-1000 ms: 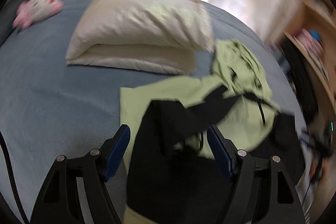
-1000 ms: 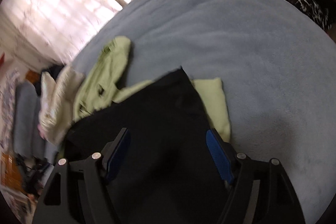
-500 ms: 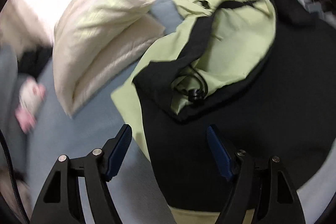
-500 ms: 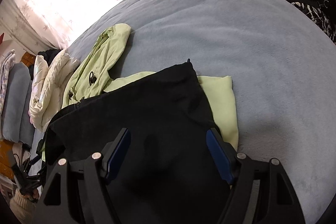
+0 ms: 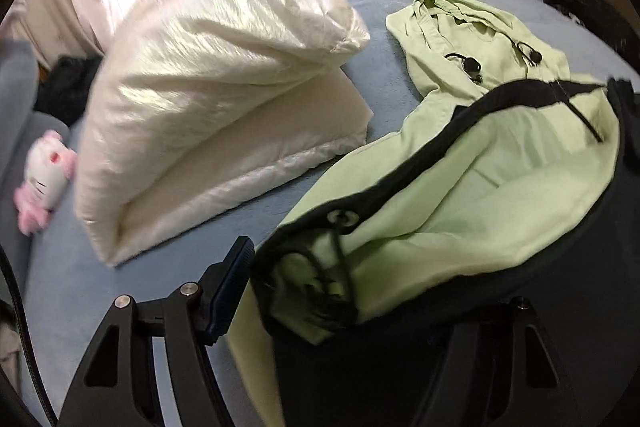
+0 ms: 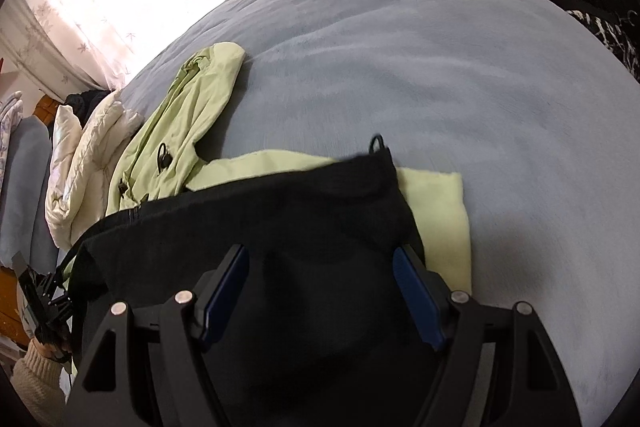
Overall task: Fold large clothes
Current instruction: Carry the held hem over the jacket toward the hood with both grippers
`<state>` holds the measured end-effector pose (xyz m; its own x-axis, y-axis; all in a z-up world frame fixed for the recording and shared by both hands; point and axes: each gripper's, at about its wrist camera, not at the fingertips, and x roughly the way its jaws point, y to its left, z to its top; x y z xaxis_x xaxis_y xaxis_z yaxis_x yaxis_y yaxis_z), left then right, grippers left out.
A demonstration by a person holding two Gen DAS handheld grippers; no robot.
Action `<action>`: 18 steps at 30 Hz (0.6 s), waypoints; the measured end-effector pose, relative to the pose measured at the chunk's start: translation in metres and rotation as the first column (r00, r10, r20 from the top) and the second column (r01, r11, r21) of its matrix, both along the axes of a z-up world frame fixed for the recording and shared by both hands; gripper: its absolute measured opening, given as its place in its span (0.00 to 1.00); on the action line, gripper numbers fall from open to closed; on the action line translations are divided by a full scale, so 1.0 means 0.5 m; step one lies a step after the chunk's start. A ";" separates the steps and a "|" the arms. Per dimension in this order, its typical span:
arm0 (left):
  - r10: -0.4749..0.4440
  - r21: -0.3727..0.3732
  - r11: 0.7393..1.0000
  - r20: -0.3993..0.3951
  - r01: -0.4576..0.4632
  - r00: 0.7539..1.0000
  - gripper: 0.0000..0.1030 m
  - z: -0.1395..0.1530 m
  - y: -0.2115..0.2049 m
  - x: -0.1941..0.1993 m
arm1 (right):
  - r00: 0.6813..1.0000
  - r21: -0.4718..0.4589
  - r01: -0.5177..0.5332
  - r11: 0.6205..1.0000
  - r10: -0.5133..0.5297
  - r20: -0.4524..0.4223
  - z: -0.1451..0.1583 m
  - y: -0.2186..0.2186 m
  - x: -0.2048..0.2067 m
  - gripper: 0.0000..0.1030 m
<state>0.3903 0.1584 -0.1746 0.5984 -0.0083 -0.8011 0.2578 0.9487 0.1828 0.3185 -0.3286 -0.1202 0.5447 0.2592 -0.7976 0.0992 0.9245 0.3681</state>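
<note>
Spread across the grey-blue fleece bed cover [image 6: 420, 59] lies the light-green hooded jacket with black panels and black lining [image 5: 500, 167], its hood [image 5: 472, 39] towards the curtained window and its black part nearest both cameras.

Only the left wrist view shows the jacket's near corner: a black-edged flap turned back over the green, with a metal snap [image 5: 340, 217] and a black drawcord. The left gripper [image 5: 340, 291] sits over this corner with the bunched cloth between its jaws, which are closing; the blue pad [image 5: 232, 287] on the picture's left stands clear of the cloth, while the opposite finger is lost in the dark fabric, so I cannot tell whether it touches. This view alone also gives the big cream-white satin pillow [image 5: 224, 95] doubled over just beside the jacket, and a small pink-and-white plush toy [image 5: 42, 183] further off at the picture's left edge.

Conversely, the right wrist view shows the other side: the black panel [image 6: 260, 227] ending in a small black loop [image 6: 377, 141], with a green strip showing beyond it on the bare cover. The right gripper [image 6: 320, 291] hovers over this black cloth, jaws standing wide, both blue pads visible and pressing on nothing. A cream knitted sleeve [image 6: 34, 375] shows at its lower left.
</note>
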 end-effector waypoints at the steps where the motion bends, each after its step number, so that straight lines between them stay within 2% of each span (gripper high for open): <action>1: 0.002 -0.022 1.000 -0.011 -0.002 1.000 0.68 0.000 0.005 0.010 | 1.000 -0.003 0.002 1.000 -0.002 0.003 0.000 -0.001 0.006 0.73; 4: 0.033 -0.135 0.990 -0.045 -0.039 0.998 0.66 0.006 0.035 0.031 | 1.000 0.011 0.011 1.000 -0.012 0.002 -0.003 -0.006 0.023 0.73; 6: 0.090 -0.264 0.959 -0.073 -0.106 0.993 0.66 0.016 0.068 0.050 | 1.000 0.039 0.016 0.999 -0.017 0.014 -0.001 -0.017 0.028 0.73; 8: 0.142 -0.326 0.931 -0.092 -0.164 0.986 0.66 0.021 0.092 0.064 | 0.999 0.071 0.026 0.997 -0.028 0.029 0.004 -0.032 0.027 0.73; 9: 0.172 -0.338 0.921 -0.096 -0.194 0.980 0.66 0.022 0.103 0.072 | 0.999 0.081 0.035 0.996 -0.038 0.034 0.005 -0.039 0.026 0.73; 12: 0.202 -0.324 0.919 -0.107 -0.226 0.974 0.66 0.011 0.111 0.077 | 0.995 0.107 0.074 0.991 -0.081 0.062 0.013 -0.068 0.017 0.73; 16: 0.165 -0.289 0.937 -0.125 -0.195 0.978 0.66 -0.014 0.089 0.086 | 0.996 0.071 0.087 0.994 -0.089 0.017 -0.008 -0.079 0.022 0.73; 18: 0.151 -0.274 0.944 -0.130 -0.182 0.980 0.66 -0.025 0.077 0.083 | 0.997 0.066 0.072 0.995 -0.073 0.021 -0.014 -0.074 0.026 0.73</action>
